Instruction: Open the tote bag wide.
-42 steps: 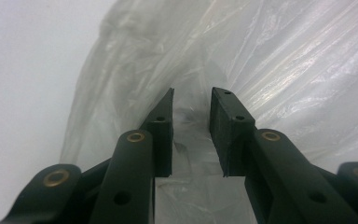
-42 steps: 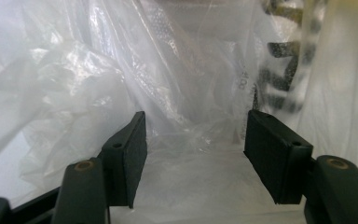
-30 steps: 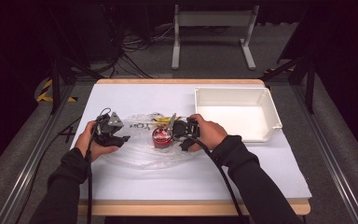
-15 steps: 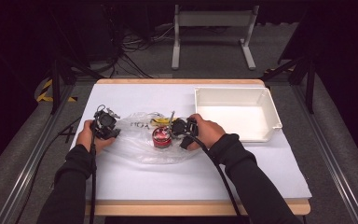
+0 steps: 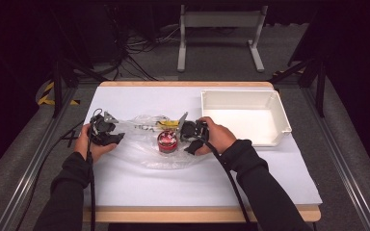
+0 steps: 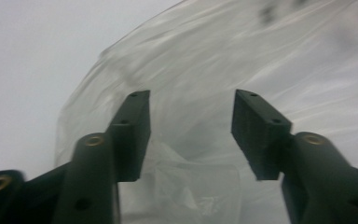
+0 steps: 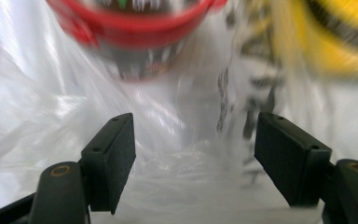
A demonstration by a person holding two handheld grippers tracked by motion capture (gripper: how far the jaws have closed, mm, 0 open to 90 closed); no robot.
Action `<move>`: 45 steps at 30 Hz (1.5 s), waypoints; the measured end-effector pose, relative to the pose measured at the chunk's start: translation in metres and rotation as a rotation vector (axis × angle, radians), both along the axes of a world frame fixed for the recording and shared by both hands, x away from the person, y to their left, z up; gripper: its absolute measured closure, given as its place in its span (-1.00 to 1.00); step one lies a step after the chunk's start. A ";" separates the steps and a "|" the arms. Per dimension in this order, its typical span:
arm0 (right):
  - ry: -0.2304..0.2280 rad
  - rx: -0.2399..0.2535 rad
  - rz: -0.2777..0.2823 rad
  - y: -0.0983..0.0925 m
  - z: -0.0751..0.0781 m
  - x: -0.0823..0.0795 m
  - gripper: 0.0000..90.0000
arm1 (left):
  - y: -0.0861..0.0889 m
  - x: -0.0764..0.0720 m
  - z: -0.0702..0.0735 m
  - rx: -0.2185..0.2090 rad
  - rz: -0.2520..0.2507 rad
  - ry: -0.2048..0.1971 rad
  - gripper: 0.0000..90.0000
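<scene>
A clear plastic bag (image 5: 147,149) lies crumpled on the white table, with a red round container (image 5: 166,141) and a yellow item (image 5: 167,124) inside it. My left gripper (image 5: 118,138) sits at the bag's left end, open, its jaws straddling the thin plastic (image 6: 191,140). My right gripper (image 5: 185,139) rests at the bag's right side, just beside the red container, open. In the right gripper view the red container (image 7: 130,28) and the yellow item (image 7: 335,32) are blurred just beyond the jaws, with bag film (image 7: 191,163) lying between them.
A white rectangular tray (image 5: 243,115) stands at the back right of the table, close behind my right hand. The white table surface (image 5: 197,187) extends toward the front edge. Metal rails run along both sides of the table.
My left gripper has shifted slightly up and back along the bag's left end. The right gripper has edged closer to the red container. The bag has bunched a little.
</scene>
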State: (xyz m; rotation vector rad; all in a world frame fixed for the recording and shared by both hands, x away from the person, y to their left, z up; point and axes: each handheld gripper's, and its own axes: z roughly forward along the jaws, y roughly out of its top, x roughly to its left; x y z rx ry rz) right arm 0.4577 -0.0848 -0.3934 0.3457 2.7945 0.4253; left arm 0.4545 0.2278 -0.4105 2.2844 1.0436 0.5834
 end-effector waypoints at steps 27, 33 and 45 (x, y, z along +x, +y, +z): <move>-0.031 0.353 0.009 0.005 0.032 -0.017 -0.36 | -0.015 -0.131 0.016 -0.261 -0.254 -0.286 -0.79; -0.006 0.326 0.018 0.016 0.027 -0.017 -0.43 | -0.005 -0.144 -0.023 -0.243 -0.229 -0.253 -0.82; 0.064 0.249 -0.014 0.041 0.008 -0.005 -0.56 | 0.021 -0.132 -0.044 -0.312 -0.159 -0.198 -0.82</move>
